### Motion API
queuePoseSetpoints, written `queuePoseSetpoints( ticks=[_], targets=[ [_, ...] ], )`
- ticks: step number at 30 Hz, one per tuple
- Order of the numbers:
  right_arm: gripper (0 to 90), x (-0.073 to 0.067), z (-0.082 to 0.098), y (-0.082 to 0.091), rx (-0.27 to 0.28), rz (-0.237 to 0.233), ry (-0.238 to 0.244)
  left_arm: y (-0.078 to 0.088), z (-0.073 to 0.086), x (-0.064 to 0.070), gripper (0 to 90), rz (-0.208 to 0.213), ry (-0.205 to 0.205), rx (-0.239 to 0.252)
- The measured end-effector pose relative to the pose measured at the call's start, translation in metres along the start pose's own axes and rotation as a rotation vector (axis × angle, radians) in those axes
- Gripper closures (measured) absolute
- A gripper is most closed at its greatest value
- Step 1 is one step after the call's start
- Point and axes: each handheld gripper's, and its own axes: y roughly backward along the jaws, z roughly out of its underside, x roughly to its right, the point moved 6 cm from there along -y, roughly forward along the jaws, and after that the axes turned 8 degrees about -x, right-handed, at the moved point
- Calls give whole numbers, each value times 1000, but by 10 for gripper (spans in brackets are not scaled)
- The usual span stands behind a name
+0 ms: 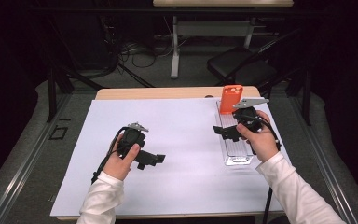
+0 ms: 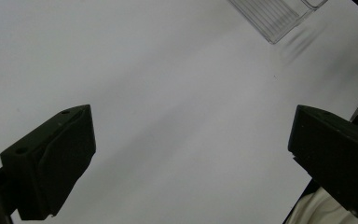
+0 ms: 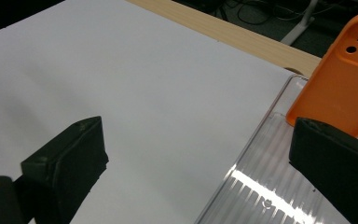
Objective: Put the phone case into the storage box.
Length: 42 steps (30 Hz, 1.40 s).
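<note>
I hold my right tool [image 1: 227, 132] over the clear ribbed tray [image 1: 237, 150] at the right side of the desk [image 1: 168, 93], its two black jaws spread wide with nothing between them. In the right gripper view, the tray [image 3: 261, 177] runs up under the right-hand jaw, and the orange phone case [image 3: 340, 88] stands just beyond that jaw, leaning upright at the tray's far end with its camera holes near the top. From the high view, the case [image 1: 230, 99] sits just ahead of my right tool, close but not touching it, and I see my right hand [image 1: 261, 137] wrapped round the tool's body right beside the tray. My left tool [image 1: 150, 159] hangs low over the white sheet [image 1: 177, 140] that covers the desk, well apart from the tray and the case, with my left hand [image 1: 121, 161] behind it. Its jaws also stand wide and hold nothing; in the left gripper view, bare white sheet [image 2: 168, 93] lies between them, and a corner of the clear tray [image 2: 279, 18] shows far ahead and toward the right-hand jaw. White sleeves cover both my forearms.
</note>
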Motion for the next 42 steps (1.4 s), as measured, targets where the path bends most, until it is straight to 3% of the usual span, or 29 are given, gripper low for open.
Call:
queuePoseSetpoints(
  ticks=[24,42],
  targets=[
    [34,-71,25,-14,-4,-80,109,2,0,1,12,-1,-7,0],
    [34,-95,44,-30,-15,-117,119,2,1,1,12,-5,-7,0]
  ],
)
